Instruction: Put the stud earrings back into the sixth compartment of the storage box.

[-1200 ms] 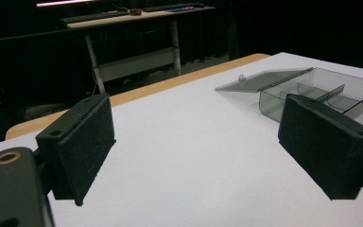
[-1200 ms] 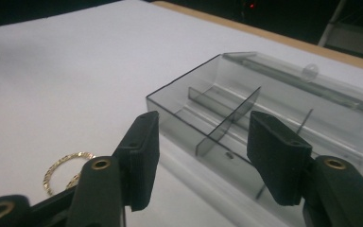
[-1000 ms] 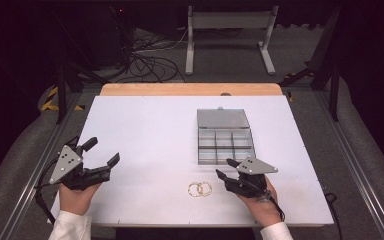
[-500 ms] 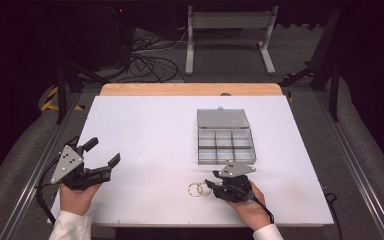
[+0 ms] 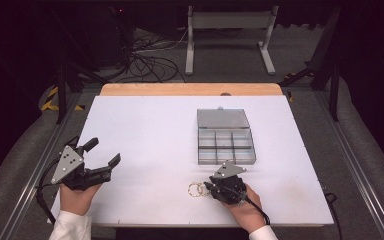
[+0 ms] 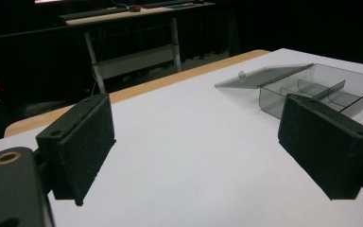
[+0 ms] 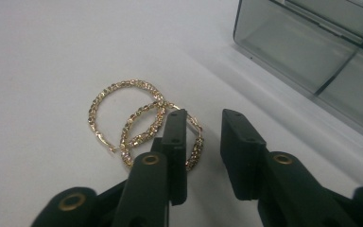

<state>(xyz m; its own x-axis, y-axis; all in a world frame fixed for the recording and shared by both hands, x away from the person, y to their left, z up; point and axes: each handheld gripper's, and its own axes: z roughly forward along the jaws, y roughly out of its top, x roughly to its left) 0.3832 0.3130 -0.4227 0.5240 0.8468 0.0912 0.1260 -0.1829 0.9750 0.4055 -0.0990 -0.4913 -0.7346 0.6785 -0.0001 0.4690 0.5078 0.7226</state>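
Two gold hoop earrings (image 5: pixel 196 189) (image 7: pixel 123 118) lie overlapping on the white table (image 5: pixel 145 140) near its front edge. My right gripper (image 5: pixel 207 188) (image 7: pixel 203 118) is low over them from the right, and its jaws have just been closing. A narrow gap remains between them. The right rim of the nearer hoop lies in that gap, and the pads are not pressing on it. My left gripper (image 5: pixel 104 151) (image 6: pixel 203 142) rests at the front left with its jaws wide apart and nothing between them.
A smoky clear compartment box (image 5: pixel 225 145) (image 7: pixel 312 47) (image 6: pixel 312 87) stands just behind the right gripper, its lid (image 5: pixel 222 118) laid open toward the back. A wooden strip (image 5: pixel 190 89) edges the table's far side. Cables and a metal stand lie on the floor beyond.
The right gripper has moved left and down onto the earrings, and its jaws have narrowed. The left gripper has stayed where it was.
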